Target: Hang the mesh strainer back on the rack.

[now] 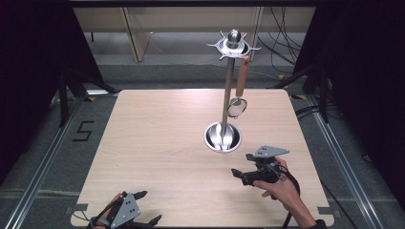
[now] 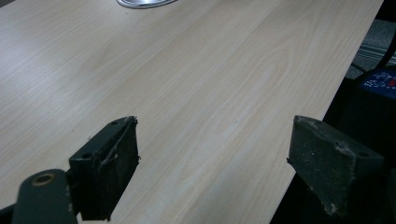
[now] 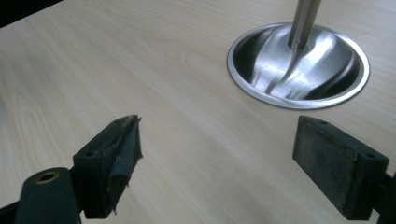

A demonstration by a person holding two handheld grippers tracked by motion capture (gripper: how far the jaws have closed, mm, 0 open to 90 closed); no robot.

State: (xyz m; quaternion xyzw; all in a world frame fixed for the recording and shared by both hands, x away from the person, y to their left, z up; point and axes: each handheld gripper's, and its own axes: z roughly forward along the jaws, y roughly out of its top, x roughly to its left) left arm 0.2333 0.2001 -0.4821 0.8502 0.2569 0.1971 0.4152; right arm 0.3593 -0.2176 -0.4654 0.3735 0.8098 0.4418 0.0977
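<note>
A steel utensil stand [image 1: 228,81] rises from a round dish base [image 1: 222,137] right of the table's middle. From its hook ring [image 1: 233,46] hangs a small strainer [image 1: 237,107] with a brown wooden handle [image 1: 242,76]. My right gripper [image 1: 242,165] is held low just in front of the base, open, nothing between its jaws. In the right gripper view the base [image 3: 261,65] and pole [image 3: 303,21] lie ahead to the right. My left gripper [image 1: 149,207] rests at the table's front left edge, open and empty; its own view shows the base's rim [image 2: 142,3] far off.
The light wooden table [image 1: 157,138] is bare around the stand. Dark floor with rails flanks it, cables [image 1: 282,38] trail at the back right, and a blue object [image 2: 380,81] sits below the table's edge in the left gripper view.
</note>
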